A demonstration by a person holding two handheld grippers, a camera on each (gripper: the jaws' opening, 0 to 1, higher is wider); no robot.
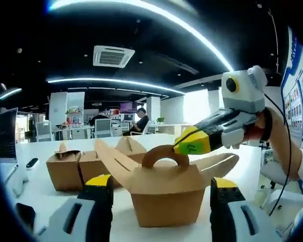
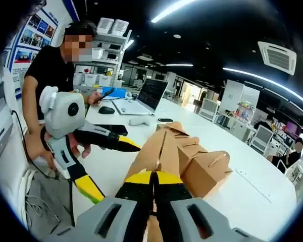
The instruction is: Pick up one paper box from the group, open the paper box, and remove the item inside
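Open-plan office under a dark ceiling with curved light strips is forming the backdrop; a long white table [image 1: 45, 151] is carrying the work. In the left gripper view, the picked paper box [image 1: 166, 189] is sitting at centre, toward six o'clock, between the two yellow-tipped jaws of the left gripper [image 1: 161, 189], which are standing wide apart on either side of its base; whether they are pressing its walls cannot be told. The box's flaps are already spreading outward and its arched handle tab [image 1: 165, 154] is standing up. At nine o'clock, the remaining boxes [image 1: 78, 166] are resting closed on the table, just beside the picked one.

The right gripper [image 1: 192, 143] is reaching in from three o'clock, its yellow tip just beside the handle tab. In the right gripper view, the right gripper's own jaws [image 2: 152, 181] are pressed together at six o'clock and appear to be pinching the edge of a cardboard flap [image 2: 164, 151].

Judged step: opening is under way; nothing is being lifted out yet, and the contents are hidden. The next move probably calls for drawing the pinched flap clear, with the left gripper steadying the base, before reaching inside.

Pose: in the right gripper view, a person's hand [image 2: 58, 148] at nine o'clock is grasping the left gripper [image 2: 111, 161], angled down toward the box. A laptop [image 2: 144, 98] is sitting open at eleven o'clock.
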